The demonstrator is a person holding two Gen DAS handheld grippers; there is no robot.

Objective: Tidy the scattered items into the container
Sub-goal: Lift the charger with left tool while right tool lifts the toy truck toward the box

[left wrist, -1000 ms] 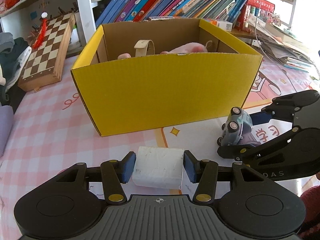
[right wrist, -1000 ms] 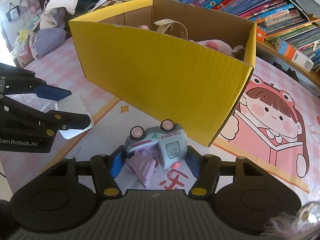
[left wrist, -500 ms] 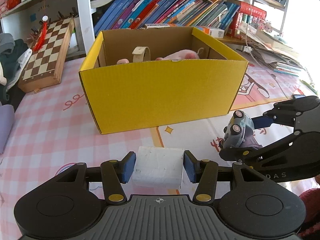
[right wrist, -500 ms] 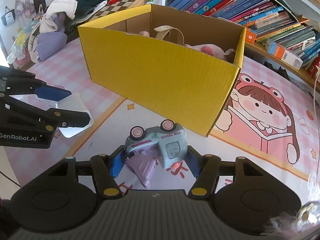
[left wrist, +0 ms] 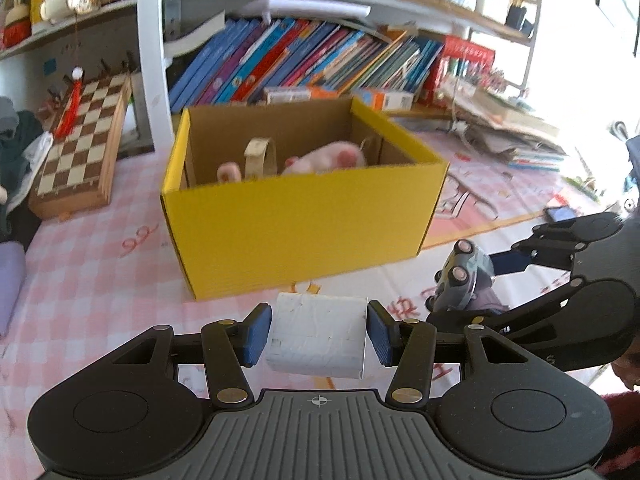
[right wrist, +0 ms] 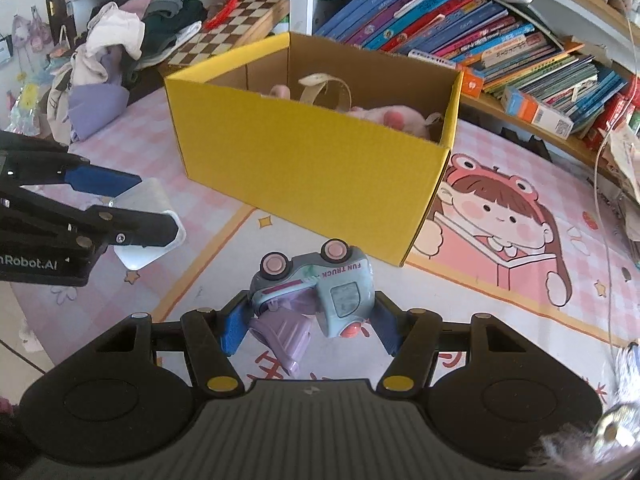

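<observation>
My left gripper [left wrist: 318,334] is shut on a white tissue pack [left wrist: 316,334] and holds it above the mat, in front of the yellow cardboard box [left wrist: 304,216]. My right gripper [right wrist: 310,322] is shut on a light-blue toy truck [right wrist: 320,292], tipped on its side with pink wheels up and a purple part hanging below. The truck also shows in the left wrist view [left wrist: 462,282], and the tissue pack in the right wrist view [right wrist: 150,208]. The box [right wrist: 312,160] holds a pink plush toy [left wrist: 324,158] and a beige strap loop [left wrist: 260,156].
A pink checked mat with a cartoon girl [right wrist: 492,216] covers the surface. A chessboard [left wrist: 80,148] leans at the left. Bookshelves with books [left wrist: 304,64] stand behind the box. A pile of clothes [right wrist: 124,52] lies far left.
Both grippers have risen and drawn back from the box, each keeping its item. The box now looks smaller and its inside shows more.
</observation>
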